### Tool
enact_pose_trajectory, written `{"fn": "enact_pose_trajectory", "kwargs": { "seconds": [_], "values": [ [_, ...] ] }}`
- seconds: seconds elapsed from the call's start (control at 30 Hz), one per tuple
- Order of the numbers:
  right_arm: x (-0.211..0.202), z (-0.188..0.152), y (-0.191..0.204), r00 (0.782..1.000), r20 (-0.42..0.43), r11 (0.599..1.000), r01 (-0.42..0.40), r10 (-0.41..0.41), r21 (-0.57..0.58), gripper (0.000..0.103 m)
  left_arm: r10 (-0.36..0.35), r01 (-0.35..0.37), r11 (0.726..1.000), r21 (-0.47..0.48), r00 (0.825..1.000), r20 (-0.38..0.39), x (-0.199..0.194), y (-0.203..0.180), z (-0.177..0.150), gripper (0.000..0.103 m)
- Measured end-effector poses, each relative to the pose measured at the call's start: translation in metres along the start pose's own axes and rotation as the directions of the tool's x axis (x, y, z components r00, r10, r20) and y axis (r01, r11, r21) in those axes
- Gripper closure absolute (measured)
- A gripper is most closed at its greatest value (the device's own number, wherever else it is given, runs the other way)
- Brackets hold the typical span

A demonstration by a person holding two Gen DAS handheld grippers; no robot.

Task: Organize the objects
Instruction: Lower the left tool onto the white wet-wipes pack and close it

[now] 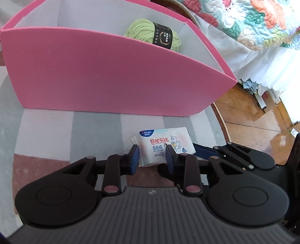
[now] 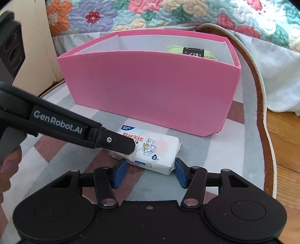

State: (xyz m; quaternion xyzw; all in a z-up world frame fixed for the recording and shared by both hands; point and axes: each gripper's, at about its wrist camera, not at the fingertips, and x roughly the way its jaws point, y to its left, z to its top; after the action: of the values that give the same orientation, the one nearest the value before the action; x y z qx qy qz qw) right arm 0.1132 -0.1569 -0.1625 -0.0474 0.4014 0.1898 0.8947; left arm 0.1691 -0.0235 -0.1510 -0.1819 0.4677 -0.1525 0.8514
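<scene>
A white pack of wet wipes (image 1: 163, 143) with red print and a bear drawing lies on the striped rug in front of a pink box (image 1: 105, 78). A ball of green yarn (image 1: 150, 33) sits inside the box at its right end. My left gripper (image 1: 152, 155) has its blue pads on either side of the pack's near end, jaws closed against it. My right gripper (image 2: 149, 169) is open, its pads flanking the pack (image 2: 159, 152) without touching. The left gripper's finger (image 2: 120, 143) lies across the pack in the right wrist view. The pink box (image 2: 150, 90) stands behind.
A striped grey, white and rust rug (image 1: 56, 135) covers the floor. A bed with a floral quilt (image 2: 168, 13) stands behind the box. Wooden floor (image 1: 249, 116) shows to the right, with cardboard items under the bed skirt.
</scene>
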Motion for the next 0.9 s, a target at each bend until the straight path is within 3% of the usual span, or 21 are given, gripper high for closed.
{"fn": "enact_pose_trajectory", "kwargs": {
  "seconds": [0.33,0.63,0.9],
  "values": [
    [-0.009,0.001,0.012,1.0,-0.03,1.0,0.002,-0.002,0.002,0.042,-0.013,0.011,0.999,-0.043,0.999,-0.042,-0.01,0.001,0.0,0.064],
    [-0.016,0.006,0.026,0.999,-0.051,1.0,-0.005,0.004,-0.01,0.028,-0.011,0.01,1.0,-0.008,0.994,-0.104,-0.019,-0.003,0.002,0.064],
    [-0.021,0.013,0.039,0.999,-0.036,0.999,0.017,-0.018,-0.028,0.02,-0.006,0.007,1.0,0.01,0.996,-0.086,-0.035,-0.008,0.0,0.064]
  ]
}}
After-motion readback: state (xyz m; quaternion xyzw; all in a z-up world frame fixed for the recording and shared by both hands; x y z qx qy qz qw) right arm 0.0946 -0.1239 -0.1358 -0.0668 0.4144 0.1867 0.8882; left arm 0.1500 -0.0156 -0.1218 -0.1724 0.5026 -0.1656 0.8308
